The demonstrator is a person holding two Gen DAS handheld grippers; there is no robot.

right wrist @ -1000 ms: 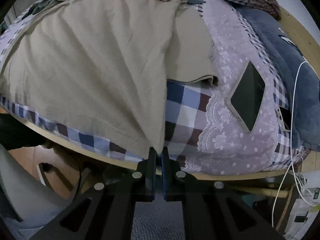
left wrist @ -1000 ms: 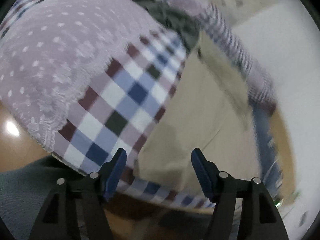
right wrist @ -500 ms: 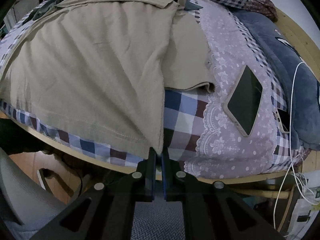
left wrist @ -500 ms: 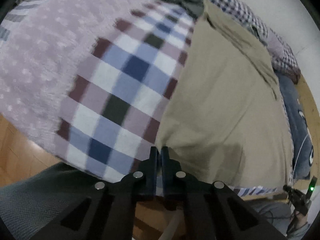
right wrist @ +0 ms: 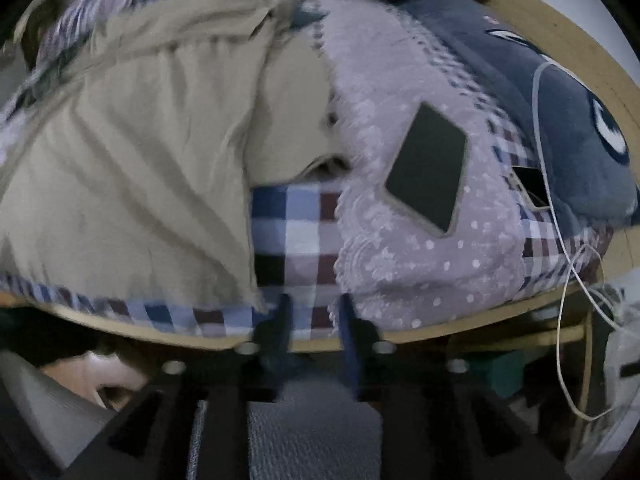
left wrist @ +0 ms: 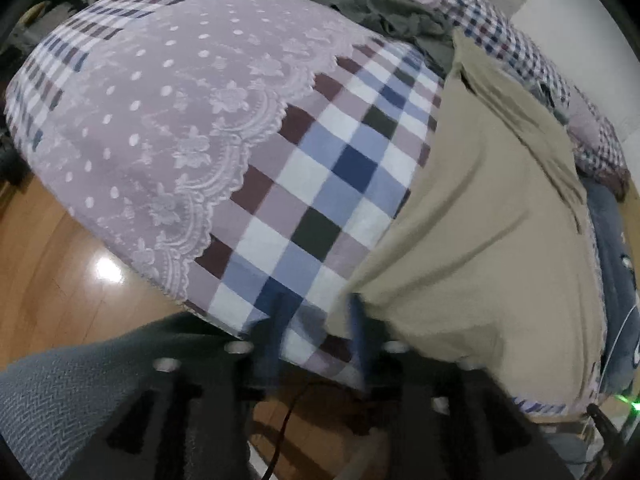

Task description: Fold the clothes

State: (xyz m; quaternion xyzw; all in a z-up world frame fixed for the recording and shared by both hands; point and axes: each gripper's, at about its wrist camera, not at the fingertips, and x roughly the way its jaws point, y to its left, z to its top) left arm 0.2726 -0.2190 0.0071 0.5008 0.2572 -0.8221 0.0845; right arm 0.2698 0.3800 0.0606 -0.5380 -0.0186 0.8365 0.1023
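Observation:
A beige garment lies spread over the checked bedsheet, one side folded in over the other. In the left wrist view my left gripper is open and blurred. The garment's lower left corner lies against its right finger. In the right wrist view my right gripper is open at the bed's front edge. The garment's lower right corner hangs just left of its left finger, and nothing is between the fingers.
A lilac lace cover lies left of the garment, with dark grey clothes heaped behind. On the right are a dark phone, a blue plush pillow and a white cable. The wooden bed frame edges the front, above a wood floor.
Both grippers were shut on the garment's lower corners half a second ago. Both have opened and let the corners go. The cloth has dropped onto the bed with fresh creases.

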